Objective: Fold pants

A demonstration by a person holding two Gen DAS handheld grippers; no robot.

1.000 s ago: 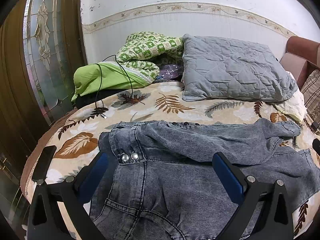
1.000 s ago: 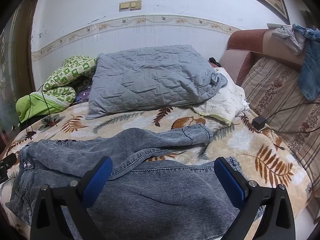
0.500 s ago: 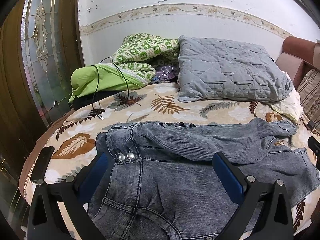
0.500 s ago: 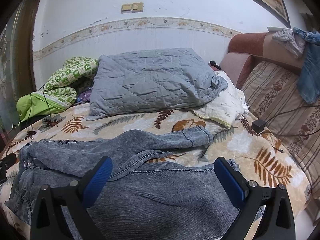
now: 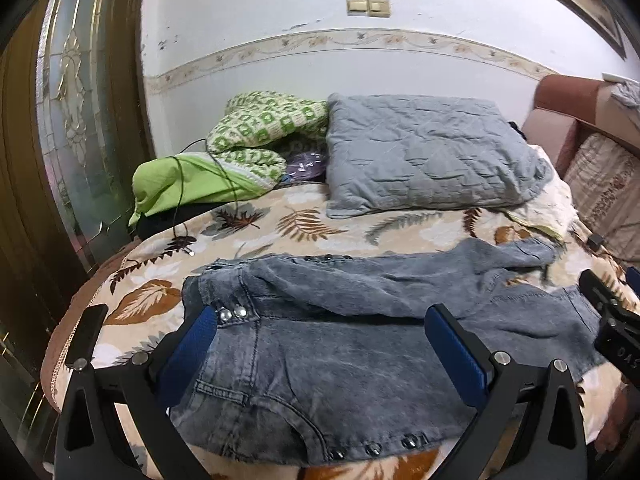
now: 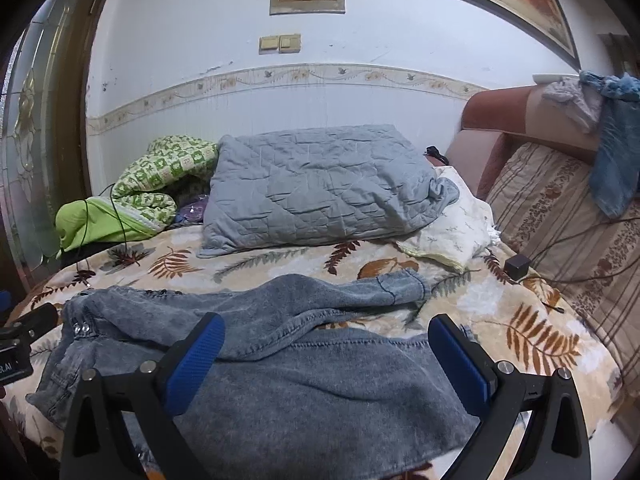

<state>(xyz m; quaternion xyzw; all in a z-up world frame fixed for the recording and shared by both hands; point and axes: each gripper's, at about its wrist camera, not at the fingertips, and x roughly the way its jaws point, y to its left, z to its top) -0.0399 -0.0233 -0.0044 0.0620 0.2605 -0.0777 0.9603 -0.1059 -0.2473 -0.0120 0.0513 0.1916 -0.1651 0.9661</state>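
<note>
So far, only a little of the folding looks done. The pants (image 5: pixel 352 344) are spread out flat on the leaf-print blanket (image 5: pixel 304 220), near the front edge of the bed. The waist, with its shiny snaps, is seen at the left end, and the leg ends are seen at the right. One leg (image 6: pixel 320 292) has been laid over toward the other, but it is bunched and crooked, and its cuff pokes out to the right by itself. The lower leg is lying flatter.

The left gripper (image 5: pixel 320 344) is held just above the waist part of the pants. Its blue pads are set wide apart, and nothing is pinched between them. The right gripper (image 6: pixel 326 354) is held above the leg part, and it is spread wide too, with nothing caught in it.

Much is left, it is thought. The top leg should be smoothed and lined up, and then the pants should be folded over from end to end.

A gray pillow (image 6: pixel 316 192) and a green blanket (image 5: pixel 256 136) are seen at the back, well apart from the pants.
</note>
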